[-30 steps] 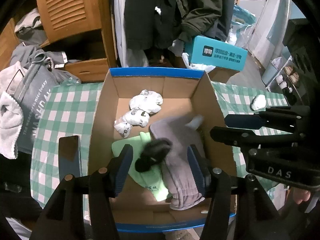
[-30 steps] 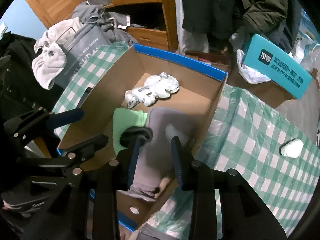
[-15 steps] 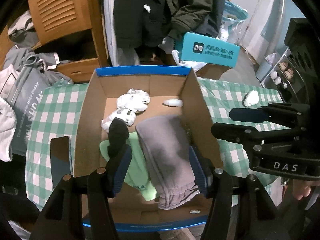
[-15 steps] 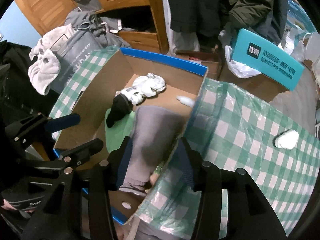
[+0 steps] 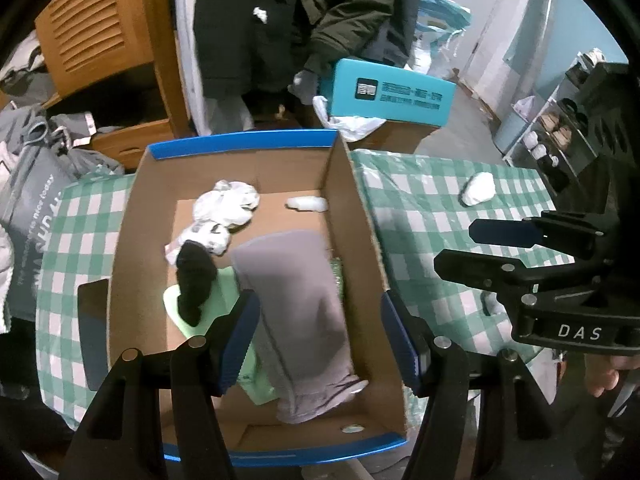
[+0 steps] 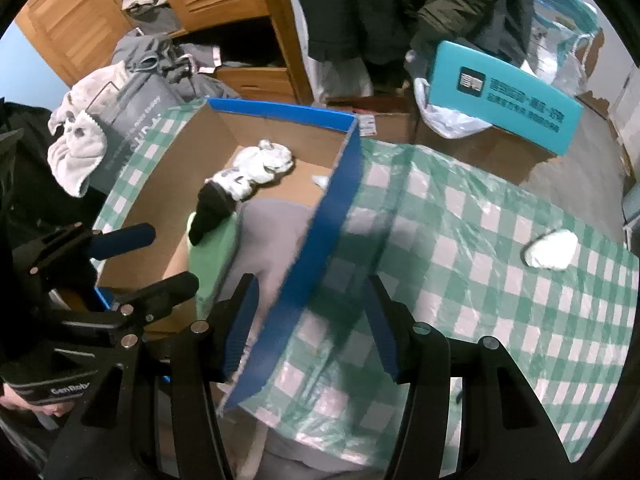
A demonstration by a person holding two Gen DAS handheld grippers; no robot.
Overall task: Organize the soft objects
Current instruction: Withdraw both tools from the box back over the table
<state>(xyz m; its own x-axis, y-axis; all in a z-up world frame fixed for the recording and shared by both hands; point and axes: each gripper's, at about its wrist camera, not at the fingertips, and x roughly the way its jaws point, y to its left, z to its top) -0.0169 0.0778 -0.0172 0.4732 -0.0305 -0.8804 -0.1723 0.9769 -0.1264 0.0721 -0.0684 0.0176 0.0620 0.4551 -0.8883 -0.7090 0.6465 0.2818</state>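
Observation:
A cardboard box (image 5: pixel 352 208) with blue rims stands on the green checked table. In it lie grey folded trousers (image 5: pixel 296 304), a green cloth (image 5: pixel 224 292), a black sock (image 5: pixel 194 280), white socks (image 5: pixel 226 210) and a small white item (image 5: pixel 306 203). A white rolled sock (image 5: pixel 478 193) lies on the table to the right, also in the right wrist view (image 6: pixel 550 253). My left gripper (image 5: pixel 320 340) is open and empty above the box's near part. My right gripper (image 6: pixel 308 328) is open and empty over the box's right wall (image 6: pixel 320 232).
A teal box (image 5: pixel 390 94) sits on a brown carton behind the table. A grey bag (image 5: pixel 28 216) and a towel (image 6: pixel 76 148) lie at the left. Wooden cabinets (image 5: pixel 100 28) and hanging dark coats (image 5: pixel 288 12) stand behind.
The black sock and the grey trousers have dropped into the box. Both grippers have lifted back, the right one swinging right over the box wall.

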